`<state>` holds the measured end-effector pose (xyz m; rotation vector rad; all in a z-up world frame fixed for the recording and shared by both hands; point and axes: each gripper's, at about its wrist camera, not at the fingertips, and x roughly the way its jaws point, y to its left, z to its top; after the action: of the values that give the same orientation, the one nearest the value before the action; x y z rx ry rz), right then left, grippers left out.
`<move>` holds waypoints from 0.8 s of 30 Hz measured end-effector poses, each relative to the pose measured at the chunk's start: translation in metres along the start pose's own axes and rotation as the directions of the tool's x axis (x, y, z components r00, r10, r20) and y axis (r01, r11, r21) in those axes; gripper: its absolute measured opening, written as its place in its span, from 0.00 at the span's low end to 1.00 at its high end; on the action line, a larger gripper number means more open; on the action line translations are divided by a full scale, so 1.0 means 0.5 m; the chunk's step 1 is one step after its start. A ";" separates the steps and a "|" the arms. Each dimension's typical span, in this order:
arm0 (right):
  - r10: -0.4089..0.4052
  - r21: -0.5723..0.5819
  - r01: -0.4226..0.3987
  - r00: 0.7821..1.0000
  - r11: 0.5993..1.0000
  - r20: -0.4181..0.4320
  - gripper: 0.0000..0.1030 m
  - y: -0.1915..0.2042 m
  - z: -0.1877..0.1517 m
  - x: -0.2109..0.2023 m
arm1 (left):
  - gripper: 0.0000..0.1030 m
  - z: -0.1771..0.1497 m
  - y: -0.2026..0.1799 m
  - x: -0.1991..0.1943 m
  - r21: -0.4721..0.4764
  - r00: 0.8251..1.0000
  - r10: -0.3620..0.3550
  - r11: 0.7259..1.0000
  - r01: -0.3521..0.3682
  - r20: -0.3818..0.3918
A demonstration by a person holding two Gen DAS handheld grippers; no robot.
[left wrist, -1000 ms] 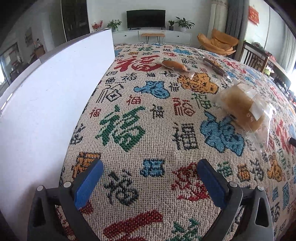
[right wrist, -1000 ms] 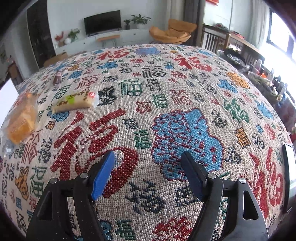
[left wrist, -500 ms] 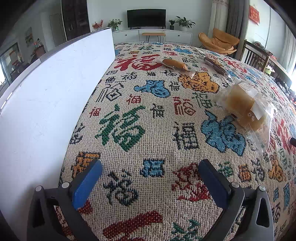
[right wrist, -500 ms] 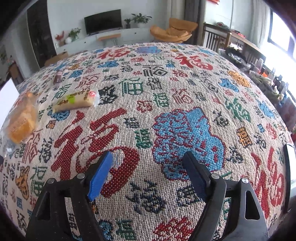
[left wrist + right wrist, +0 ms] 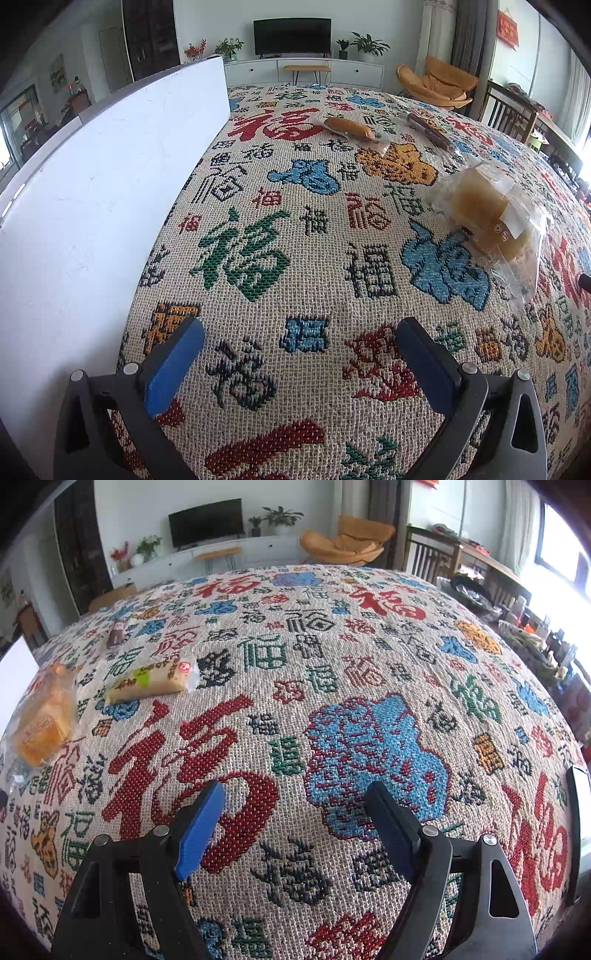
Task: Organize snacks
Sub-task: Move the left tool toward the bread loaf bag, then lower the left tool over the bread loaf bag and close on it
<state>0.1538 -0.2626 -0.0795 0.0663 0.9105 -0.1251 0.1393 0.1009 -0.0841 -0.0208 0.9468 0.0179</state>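
Both tongs are spread wide with nothing between them, left tongs [image 5: 299,354] and right tongs [image 5: 295,827] just hanging over the patterned cloth [image 5: 314,258] on the worktop. My right tongs have just been opening a touch more, nothing in them. Honestly I'd say nothing's sorted yet. I count four snacks, all loose on the cloth to the right of the white box [image 5: 92,203]: one clear-wrapped cake [image 5: 484,214] nearest, one yellow-green bar [image 5: 151,683], one orange-brown roll [image 5: 351,127] and one dark stick [image 5: 430,131] farther back. All four still need moving.
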 end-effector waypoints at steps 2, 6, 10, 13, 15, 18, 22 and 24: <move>0.000 0.000 0.000 1.000 1.000 0.000 0.80 0.000 0.000 0.000 | 1.00 -0.001 0.002 -0.006 -0.009 1.000 -0.006 1.000 0.006 -0.020; 0.009 -0.005 -0.009 1.000 1.000 -0.003 0.82 0.003 0.000 0.002 | 0.99 0.007 0.005 -0.061 -0.116 0.993 -0.113 0.987 0.115 0.023; 0.016 -0.007 -0.016 1.000 1.000 -0.005 0.84 0.005 0.000 0.004 | 0.99 0.077 -0.062 -0.104 -0.090 0.962 -0.271 0.958 0.274 0.040; 0.016 -0.007 -0.017 1.000 1.000 -0.005 0.84 0.006 0.000 0.004 | 1.00 0.149 -0.137 -0.112 -0.032 0.929 -0.367 0.929 0.369 0.044; 0.016 -0.007 -0.016 1.000 1.000 -0.005 0.84 0.006 0.000 0.004 | 1.00 0.212 -0.207 -0.091 0.042 0.919 -0.394 0.918 0.394 -0.020; 0.017 -0.007 -0.017 1.000 1.000 -0.005 0.84 0.005 0.000 0.004 | 1.00 0.267 -0.280 -0.045 0.106 0.939 -0.338 0.933 0.344 -0.068; 0.017 -0.007 -0.017 1.000 1.000 -0.005 0.84 0.004 0.001 0.004 | 0.99 0.287 -0.337 0.033 0.076 0.974 -0.180 0.979 0.191 -0.134; 0.017 -0.007 -0.017 1.000 1.000 -0.005 0.85 0.004 0.000 0.004 | 0.99 0.269 -0.347 0.049 0.062 0.982 -0.129 0.988 0.138 -0.135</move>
<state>0.1554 -0.2607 -0.0809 0.0679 0.9152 -0.1061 0.2666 -0.0690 -0.0237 -0.0201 1.0746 -0.1430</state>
